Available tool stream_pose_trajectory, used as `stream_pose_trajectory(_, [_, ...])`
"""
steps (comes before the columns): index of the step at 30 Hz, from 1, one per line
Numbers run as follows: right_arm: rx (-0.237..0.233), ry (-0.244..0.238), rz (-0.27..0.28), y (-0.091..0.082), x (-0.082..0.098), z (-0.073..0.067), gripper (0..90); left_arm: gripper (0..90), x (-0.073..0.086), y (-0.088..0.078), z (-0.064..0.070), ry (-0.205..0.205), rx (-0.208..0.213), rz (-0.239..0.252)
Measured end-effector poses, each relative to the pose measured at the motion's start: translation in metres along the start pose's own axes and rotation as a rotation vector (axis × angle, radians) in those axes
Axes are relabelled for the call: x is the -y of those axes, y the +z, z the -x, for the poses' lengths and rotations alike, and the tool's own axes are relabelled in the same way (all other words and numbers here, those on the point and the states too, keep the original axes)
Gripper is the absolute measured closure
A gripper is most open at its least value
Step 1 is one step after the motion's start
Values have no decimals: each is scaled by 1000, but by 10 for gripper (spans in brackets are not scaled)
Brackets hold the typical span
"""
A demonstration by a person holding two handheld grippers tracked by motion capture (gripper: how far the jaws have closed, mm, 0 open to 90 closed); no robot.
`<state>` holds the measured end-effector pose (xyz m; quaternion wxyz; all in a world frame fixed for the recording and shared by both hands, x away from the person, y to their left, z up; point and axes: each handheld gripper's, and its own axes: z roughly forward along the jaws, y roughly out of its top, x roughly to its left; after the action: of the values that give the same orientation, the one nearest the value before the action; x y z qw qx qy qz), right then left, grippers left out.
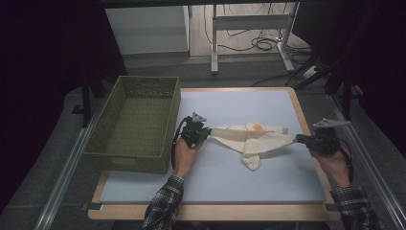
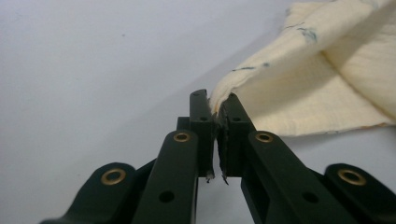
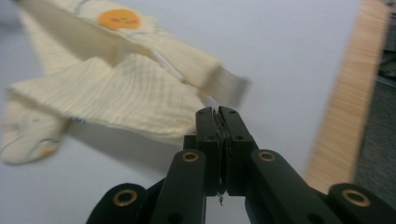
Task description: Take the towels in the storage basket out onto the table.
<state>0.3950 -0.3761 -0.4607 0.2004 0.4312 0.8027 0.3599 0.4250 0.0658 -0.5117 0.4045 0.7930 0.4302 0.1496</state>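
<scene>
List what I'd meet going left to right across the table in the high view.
Basket → left gripper, shut on one end of the cloth → cloth → right gripper, shut on the cloth's other end.

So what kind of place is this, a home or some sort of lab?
Most likely a lab or recording workspace: a board-topped table on a carpeted floor, loose cables by a metal desk frame behind, and dark screening at the sides.
</scene>
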Motion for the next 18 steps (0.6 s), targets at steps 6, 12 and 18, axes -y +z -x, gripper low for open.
stream_pose_trajectory(6, [79, 59, -8, 0, -3, 32, 875, 858, -3, 2, -7, -35, -63, -5])
stream_pose_trajectory(12, [77, 87, -44, 10, 10, 38, 809, 589, -1, 11, -8, -56, -105, -39])
stream_pose_trajectory(18, [55, 83, -19, 1, 16, 31, 758, 444, 1, -1, 15, 15, -109, -3])
